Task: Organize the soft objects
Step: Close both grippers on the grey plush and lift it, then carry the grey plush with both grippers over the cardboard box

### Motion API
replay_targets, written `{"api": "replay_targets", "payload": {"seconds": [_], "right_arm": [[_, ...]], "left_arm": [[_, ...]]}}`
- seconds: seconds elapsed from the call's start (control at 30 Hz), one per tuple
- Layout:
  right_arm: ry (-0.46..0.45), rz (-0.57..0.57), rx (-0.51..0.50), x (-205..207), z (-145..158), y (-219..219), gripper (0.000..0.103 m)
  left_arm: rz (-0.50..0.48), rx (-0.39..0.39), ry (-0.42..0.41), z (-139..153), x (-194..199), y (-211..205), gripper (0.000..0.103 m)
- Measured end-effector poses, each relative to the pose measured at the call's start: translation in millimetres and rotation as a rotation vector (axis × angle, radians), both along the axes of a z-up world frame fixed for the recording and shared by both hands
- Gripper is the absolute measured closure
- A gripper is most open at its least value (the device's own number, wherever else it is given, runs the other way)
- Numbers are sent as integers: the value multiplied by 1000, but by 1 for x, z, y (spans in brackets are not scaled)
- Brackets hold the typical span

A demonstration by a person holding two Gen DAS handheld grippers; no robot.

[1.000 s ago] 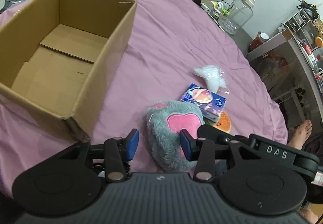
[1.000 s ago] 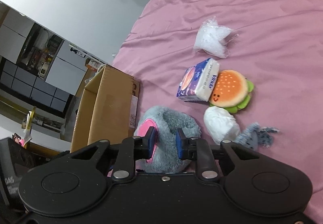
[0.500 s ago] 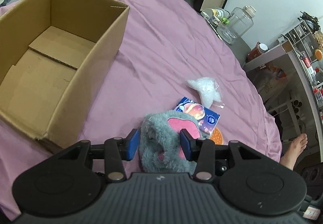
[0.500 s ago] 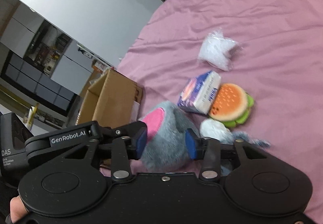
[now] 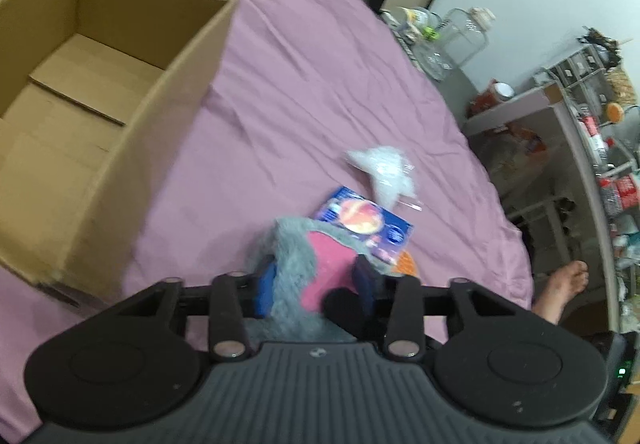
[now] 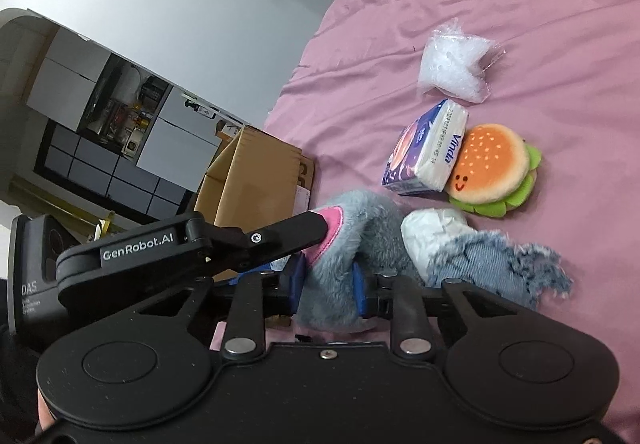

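Note:
A grey furry plush with a pink patch [image 5: 312, 272] sits between the pads of both grippers. My left gripper [image 5: 316, 284] is shut on it, and my right gripper [image 6: 328, 284] is shut on its other side [image 6: 344, 236]. The left gripper's arm shows in the right wrist view [image 6: 192, 248]. An open empty cardboard box [image 5: 92, 104] stands on the pink bedsheet to the left. Behind the plush lie a blue tissue pack [image 6: 426, 148], a burger plush [image 6: 496, 168], a white plastic bag [image 6: 452, 64], a white bundle [image 6: 432, 232] and a frayed denim piece [image 6: 492, 260].
The bed's pink sheet [image 5: 312, 84] runs far ahead. A side table with a clear jug [image 5: 464, 36] and shelves [image 5: 568, 132] stand right of the bed. A bare foot [image 5: 564, 284] is on the floor at the right.
The right gripper has closed on the grey plush, and the left gripper has tightened on it. The plush has risen off the sheet between both grippers, and the box has drawn closer.

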State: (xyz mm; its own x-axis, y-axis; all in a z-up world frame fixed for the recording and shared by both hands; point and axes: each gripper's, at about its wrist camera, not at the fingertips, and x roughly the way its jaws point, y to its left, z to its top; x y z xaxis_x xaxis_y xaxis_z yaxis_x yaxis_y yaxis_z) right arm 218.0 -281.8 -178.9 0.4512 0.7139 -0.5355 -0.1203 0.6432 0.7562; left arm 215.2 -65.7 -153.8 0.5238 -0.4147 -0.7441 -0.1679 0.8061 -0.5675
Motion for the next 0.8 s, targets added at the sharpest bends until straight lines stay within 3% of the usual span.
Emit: {"api": "replay_targets", "payload": {"seconds": [0.13, 0.57, 0.8], "right_arm": [[-32, -21, 8, -12, 12, -5, 79], [-97, -103, -13, -33, 47, 10, 80], [-129, -121, -87, -45, 67, 27, 80]], "left_arm": [[-27, -13, -26, 7, -6, -3, 74], [-115, 11, -97, 46, -17, -1, 74], [-155, 11, -113, 58, -20, 9, 74]]}}
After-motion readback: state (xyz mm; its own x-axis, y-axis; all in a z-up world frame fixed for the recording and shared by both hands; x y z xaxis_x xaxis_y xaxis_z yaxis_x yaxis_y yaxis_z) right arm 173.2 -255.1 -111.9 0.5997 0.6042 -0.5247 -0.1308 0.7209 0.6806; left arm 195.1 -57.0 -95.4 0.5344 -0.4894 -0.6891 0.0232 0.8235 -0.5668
